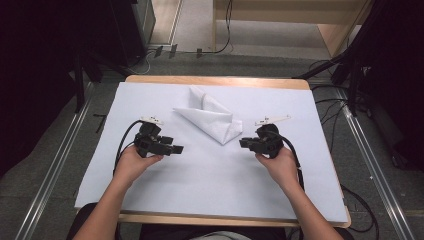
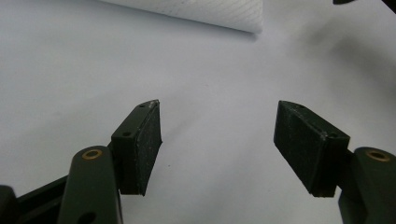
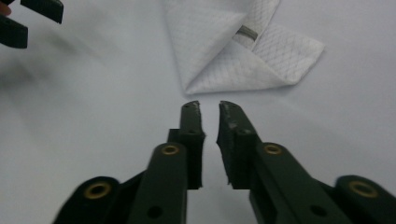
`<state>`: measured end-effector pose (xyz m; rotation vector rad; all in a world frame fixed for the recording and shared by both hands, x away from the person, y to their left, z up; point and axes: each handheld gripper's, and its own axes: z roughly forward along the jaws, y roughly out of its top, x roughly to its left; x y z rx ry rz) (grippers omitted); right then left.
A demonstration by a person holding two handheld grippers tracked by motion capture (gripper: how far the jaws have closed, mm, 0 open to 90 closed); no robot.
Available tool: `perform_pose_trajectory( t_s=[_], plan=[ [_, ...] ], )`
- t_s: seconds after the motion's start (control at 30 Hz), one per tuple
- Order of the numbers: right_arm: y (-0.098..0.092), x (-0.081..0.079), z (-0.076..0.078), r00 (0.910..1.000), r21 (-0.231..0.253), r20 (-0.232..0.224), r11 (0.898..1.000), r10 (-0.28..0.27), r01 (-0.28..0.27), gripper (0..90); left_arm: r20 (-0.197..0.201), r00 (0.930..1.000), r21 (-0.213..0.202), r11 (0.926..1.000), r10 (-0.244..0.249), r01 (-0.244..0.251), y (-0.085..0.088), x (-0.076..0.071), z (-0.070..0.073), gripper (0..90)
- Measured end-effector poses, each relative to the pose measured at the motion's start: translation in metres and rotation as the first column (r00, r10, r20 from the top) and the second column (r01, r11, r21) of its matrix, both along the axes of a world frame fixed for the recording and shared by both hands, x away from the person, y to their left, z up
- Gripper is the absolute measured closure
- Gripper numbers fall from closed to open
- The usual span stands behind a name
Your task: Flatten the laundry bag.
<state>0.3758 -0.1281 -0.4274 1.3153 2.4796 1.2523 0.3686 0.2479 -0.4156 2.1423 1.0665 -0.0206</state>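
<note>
Napkin [image 3: 219, 60] folded (nothing gripped), right gripper [image 3: 210, 109] closed beside

the folded napkin [image 1: 214, 118] looks like soft white cloth or thick paper with a quilted, diamond-embossed weave (clearest in the right gripper view), matt all over. the table cover [image 1: 210, 175] is smooth, pale, matt sheet; a light wood table edge [image 1: 215, 79] shows beyond it. the left gripper [image 2: 217, 140] and right gripper [image 3: 210, 116] are matt black plastic with rough-grained pads [image 2: 148, 140] and brassy metal rivets.
</note>
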Motion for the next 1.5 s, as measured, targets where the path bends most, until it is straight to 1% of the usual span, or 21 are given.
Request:
perform_pose_trajectory(
  t_s=[0.03, 0.17, 0.27, 0.33, 0.43, 0.47, 0.53, 0.63, 0.7, 0.77, 0.87, 0.9, 0.97, 1.03, 1.1, 1.2, 1.33, 1.4, 1.43, 1.5],
  plan=[
    [0.001, 0.003, 0.001, 1.0000, -0.007, 0.000, 1.000, 0.001, -0.001, 90.0, 0.000, 1.0000, 0.002, 1.0000, 0.001, -0.001, 0.000, 0.000, 0.000, 32.9],
    [0.008, 0.019, 0.003, 1.0000, -0.032, 0.005, 0.999, 0.002, -0.002, 90.0, 0.000, 1.0000, -0.004, 0.9999, 0.009, -0.009, 0.003, -0.001, 0.000, 32.9],
    [0.014, 0.032, 0.002, 0.9999, -0.039, 0.015, 0.999, -0.005, 0.005, 90.0, -0.001, 0.9999, -0.008, 0.9998, 0.016, -0.016, 0.004, -0.002, -0.001, 32.9],
    [0.018, 0.041, 0.001, 0.9998, -0.042, 0.007, 0.999, -0.019, 0.019, 90.0, -0.004, 0.9999, -0.009, 0.9998, 0.017, -0.017, 0.005, -0.002, -0.001, 33.1],
    [0.019, 0.052, -0.001, 0.9993, -0.029, 0.005, 0.999, -0.037, 0.037, 90.0, -0.002, 0.9997, -0.014, 0.9996, 0.023, -0.023, 0.007, -0.002, -0.001, 33.2],
    [0.019, 0.056, -0.001, 0.9990, -0.029, -0.002, 0.999, -0.044, 0.044, 90.0, -0.004, 0.9997, -0.013, 0.9996, 0.024, -0.024, 0.008, -0.002, -0.001, 33.3],
    [0.020, 0.063, -0.002, 0.9989, -0.021, -0.004, 0.999, -0.046, 0.046, 90.0, -0.007, 0.9997, -0.012, 0.9996, 0.024, -0.024, 0.008, -0.003, -0.001, 33.3],
    [0.022, 0.071, -0.005, 0.9985, -0.009, -0.007, 0.999, -0.054, 0.054, 90.0, -0.008, 0.9994, -0.019, 0.9992, 0.035, -0.035, 0.010, -0.004, -0.002, 33.3],
    [0.023, 0.074, -0.007, 0.9983, -0.009, -0.010, 0.998, -0.057, 0.057, 90.0, -0.010, 0.9993, -0.014, 0.9992, 0.037, -0.037, 0.012, -0.004, -0.002, 33.4],
    [0.025, 0.077, -0.010, 0.9984, 0.006, -0.013, 0.998, -0.055, 0.055, 90.0, -0.011, 0.9990, -0.019, 0.9988, 0.044, -0.044, 0.013, -0.005, -0.002, 33.4],
    [0.029, 0.078, -0.014, 0.9989, 0.005, -0.010, 0.999, -0.045, 0.045, 90.0, -0.012, 0.9987, -0.015, 0.9986, 0.050, -0.050, 0.016, -0.005, -0.003, 33.4],
    [0.030, 0.078, -0.014, 0.9992, -0.002, -0.004, 0.999, -0.040, 0.040, 90.0, -0.012, 0.9983, -0.017, 0.9983, 0.056, -0.056, 0.017, -0.005, -0.003, 33.5],
    [0.032, 0.077, -0.013, 0.9995, 0.005, 0.006, 1.000, -0.031, 0.031, 90.0, -0.012, 0.9981, -0.015, 0.9980, 0.061, -0.061, 0.019, -0.005, -0.003, 33.5],
    [0.033, 0.076, -0.012, 0.9995, 0.007, 0.004, 1.000, -0.030, 0.030, 90.0, -0.012, 0.9980, -0.018, 0.9979, 0.062, -0.063, 0.021, -0.005, -0.003, 33.5],
    [0.037, 0.073, -0.008, 0.9998, 0.014, 0.017, 1.000, -0.013, 0.013, 90.0, -0.012, 0.9974, -0.021, 0.9973, 0.071, -0.071, 0.023, -0.004, -0.002, 33.5],
    [0.042, 0.069, -0.005, 0.9998, 0.021, 0.021, 1.000, 0.005, -0.005, 90.0, -0.010, 0.9972, -0.021, 0.9970, 0.075, -0.075, 0.024, -0.004, -0.001, 33.5],
    [0.050, 0.065, -0.004, 0.9990, 0.019, 0.031, 0.999, 0.032, -0.033, 90.0, -0.007, 0.9968, -0.026, 0.9965, 0.080, -0.080, 0.026, -0.004, 0.000, 33.5],
    [0.053, 0.063, -0.003, 0.9990, 0.017, 0.033, 0.999, 0.032, -0.033, 90.0, -0.008, 0.9968, -0.022, 0.9966, 0.080, -0.080, 0.027, -0.004, 0.000, 33.5],
    [0.057, 0.061, -0.003, 0.9980, 0.023, 0.041, 0.999, 0.048, -0.049, 90.0, -0.005, 0.9963, -0.026, 0.9960, 0.085, -0.085, 0.028, -0.003, 0.000, 33.5],
    [0.060, 0.059, -0.003, 0.9974, 0.028, 0.041, 0.998, 0.058, -0.060, 90.0, -0.007, 0.9962, -0.027, 0.9959, 0.087, -0.087, 0.029, -0.003, 0.001, 33.5]
  ],
)
